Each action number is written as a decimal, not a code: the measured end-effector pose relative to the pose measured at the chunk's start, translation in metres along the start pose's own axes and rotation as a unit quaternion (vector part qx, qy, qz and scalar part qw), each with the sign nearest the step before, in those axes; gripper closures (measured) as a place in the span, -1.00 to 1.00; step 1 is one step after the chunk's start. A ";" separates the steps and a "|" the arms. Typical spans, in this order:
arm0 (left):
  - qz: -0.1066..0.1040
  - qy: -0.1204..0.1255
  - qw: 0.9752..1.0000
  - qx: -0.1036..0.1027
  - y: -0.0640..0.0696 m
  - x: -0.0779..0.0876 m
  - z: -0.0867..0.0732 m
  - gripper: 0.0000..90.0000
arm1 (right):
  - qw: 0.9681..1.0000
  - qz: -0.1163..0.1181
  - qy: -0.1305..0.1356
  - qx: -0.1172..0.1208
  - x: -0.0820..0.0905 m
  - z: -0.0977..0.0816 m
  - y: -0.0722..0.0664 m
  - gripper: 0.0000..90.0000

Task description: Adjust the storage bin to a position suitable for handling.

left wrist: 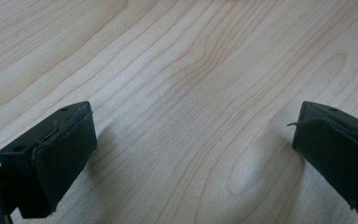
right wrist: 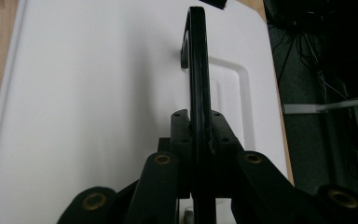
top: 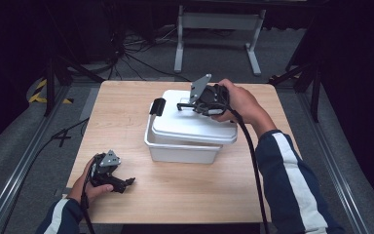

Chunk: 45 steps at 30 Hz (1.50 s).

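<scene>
Clenched on the lid's black handle, the right gripper holds above the white bin at mid-desk. Left gripper rests near the desk's front edge, fingers released. Risk: the lid sits skewed; lifting by the narrow handle could tilt it or drag the unsteadied bin.

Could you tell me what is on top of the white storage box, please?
A white lid sits askew on the box; the right gripper clamps the lid's black handle. The contents stay hidden.
</scene>
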<state>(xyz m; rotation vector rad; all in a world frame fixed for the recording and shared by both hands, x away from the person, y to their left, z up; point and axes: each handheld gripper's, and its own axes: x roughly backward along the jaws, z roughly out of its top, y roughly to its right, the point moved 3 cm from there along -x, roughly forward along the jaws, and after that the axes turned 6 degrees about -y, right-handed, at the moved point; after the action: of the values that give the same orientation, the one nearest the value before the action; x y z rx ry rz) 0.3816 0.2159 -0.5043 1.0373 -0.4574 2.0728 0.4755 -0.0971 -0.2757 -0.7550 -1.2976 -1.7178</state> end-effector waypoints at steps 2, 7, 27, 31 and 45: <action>0.001 0.003 1.000 0.001 0.000 -0.001 0.000 -1.00 | 1.000 -0.006 0.002 -0.004 0.008 -0.012 0.000 0.86; 0.003 0.003 1.000 0.001 0.000 0.000 0.000 -1.00 | 1.000 -0.011 -0.001 -0.011 0.016 -0.024 0.000 0.86; 0.002 0.002 1.000 0.004 0.000 0.000 -0.001 -1.00 | 0.996 -0.045 0.027 -0.072 0.055 -0.111 0.003 0.87; 0.002 0.002 1.000 0.004 0.000 0.000 -0.001 -1.00 | 0.995 -0.049 0.026 -0.084 0.059 -0.125 0.001 0.86; 0.002 0.001 1.000 0.003 0.000 0.000 -0.001 -1.00 | 0.990 -0.066 0.017 -0.126 0.070 -0.175 -0.001 0.86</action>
<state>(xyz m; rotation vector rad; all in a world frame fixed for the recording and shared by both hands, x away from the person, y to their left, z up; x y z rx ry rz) 0.3811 0.2162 -0.5047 1.0388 -0.4543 2.0800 0.4452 -0.2831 -0.2674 -0.7932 -1.1415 -2.0195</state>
